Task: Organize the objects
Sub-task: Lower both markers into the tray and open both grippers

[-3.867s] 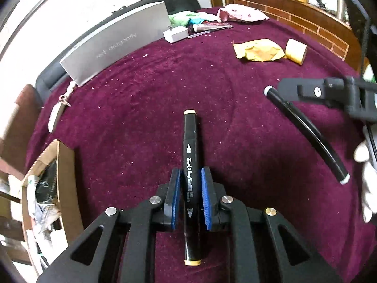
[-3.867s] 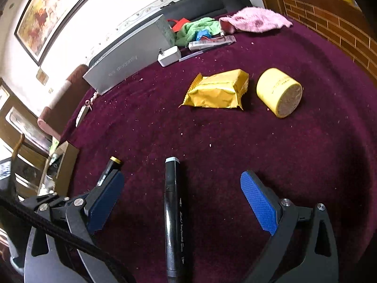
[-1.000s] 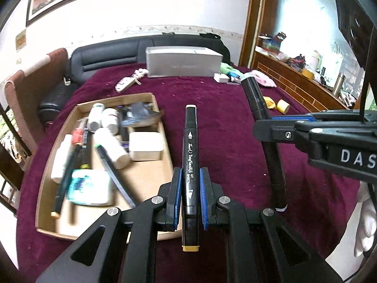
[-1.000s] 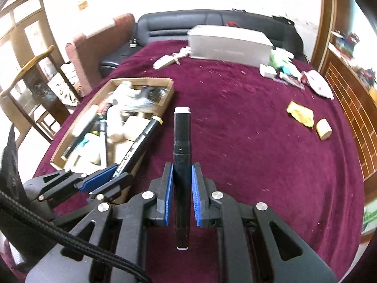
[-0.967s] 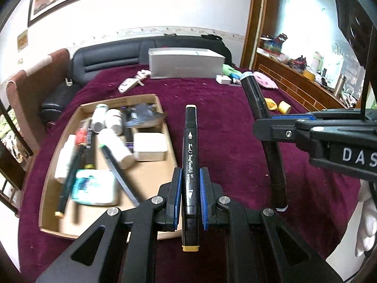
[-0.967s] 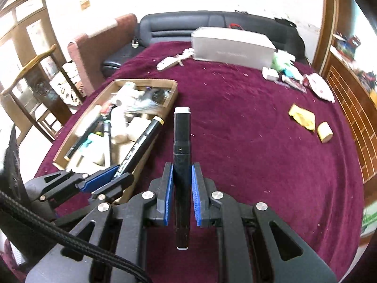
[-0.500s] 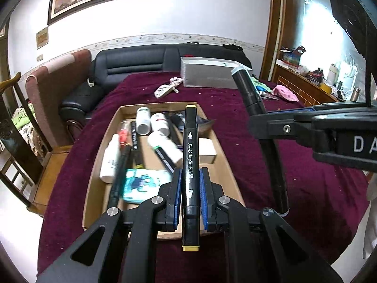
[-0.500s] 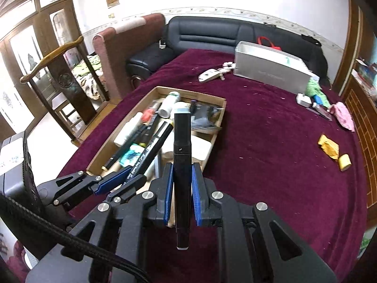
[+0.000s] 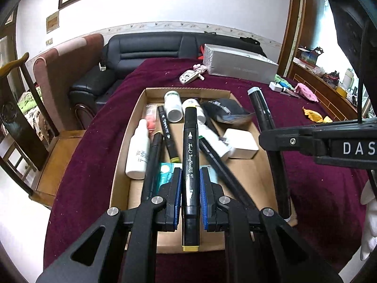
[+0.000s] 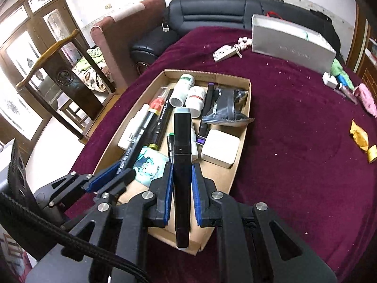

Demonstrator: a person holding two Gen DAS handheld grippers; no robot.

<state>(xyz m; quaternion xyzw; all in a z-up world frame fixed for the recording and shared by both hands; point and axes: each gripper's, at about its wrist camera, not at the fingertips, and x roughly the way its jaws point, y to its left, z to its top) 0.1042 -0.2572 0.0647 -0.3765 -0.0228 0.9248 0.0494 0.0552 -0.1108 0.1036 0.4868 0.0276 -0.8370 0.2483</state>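
My left gripper is shut on a black marker with yellow caps and holds it above the cardboard tray. My right gripper is shut on a black marker with grey caps, also above the tray. The right gripper's marker shows in the left wrist view, over the tray's right side. The left gripper shows in the right wrist view at lower left. The tray holds several markers, white bottles, a white box and a black pouch.
On the maroon table lie a silver box, a key fob, a yellow wrapper and a pink cloth. A black sofa and wooden chairs stand beyond the table's edge.
Both grippers have carried their markers leftward from the open cloth to above the tray. The tray now fills the middle of both views. Both stay shut.
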